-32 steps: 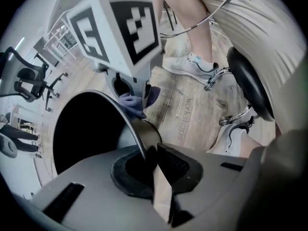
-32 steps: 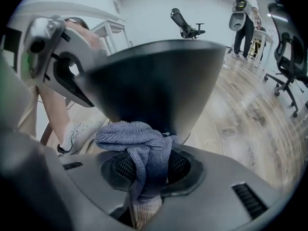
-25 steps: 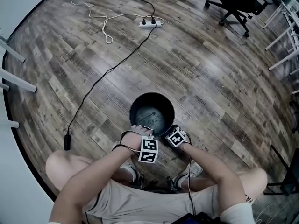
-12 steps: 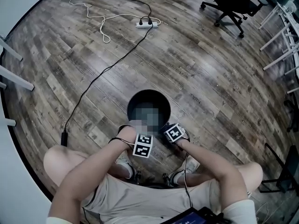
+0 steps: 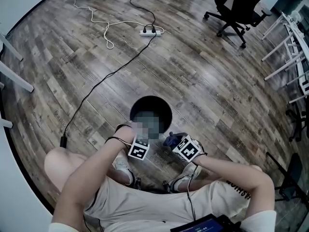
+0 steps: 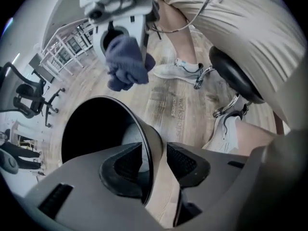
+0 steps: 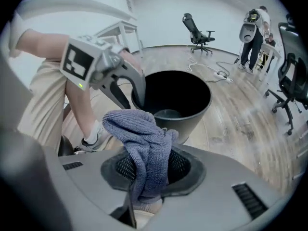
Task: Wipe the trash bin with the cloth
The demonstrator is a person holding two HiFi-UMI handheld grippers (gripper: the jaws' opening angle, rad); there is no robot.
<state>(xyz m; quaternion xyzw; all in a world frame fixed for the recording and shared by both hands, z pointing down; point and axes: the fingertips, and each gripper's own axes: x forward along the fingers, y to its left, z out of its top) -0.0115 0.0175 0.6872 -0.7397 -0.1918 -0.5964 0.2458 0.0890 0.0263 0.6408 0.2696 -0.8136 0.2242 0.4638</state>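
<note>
Dark wood-plank floor (image 5: 217,81) across the head view, with a white power strip (image 5: 150,31) and a black cable (image 5: 106,76) at upper centre and an office chair (image 5: 236,4) at upper right. At lower centre, a round black trash bin (image 5: 161,104), upright on the floor, mouth open upward, just above the seated person's knees.

Left gripper (image 6: 154,160) at the bin's lower-left rim, pointing steeply down. Jaws apart, having just been opening, straddling the rim: one jaw inside the bin, the other outside, with the wall between them and neither pad pressing on it.

Right gripper (image 7: 151,170) to the lower right of the bin, just beside it. Jaws closed on a blue-grey cloth (image 7: 144,143), bunched and folded over above the pads. In the left gripper view, cloth hanging at upper left, just above the bin's far rim and apart from it. A pale shoe (image 6: 175,71) on the floor beyond.
</note>
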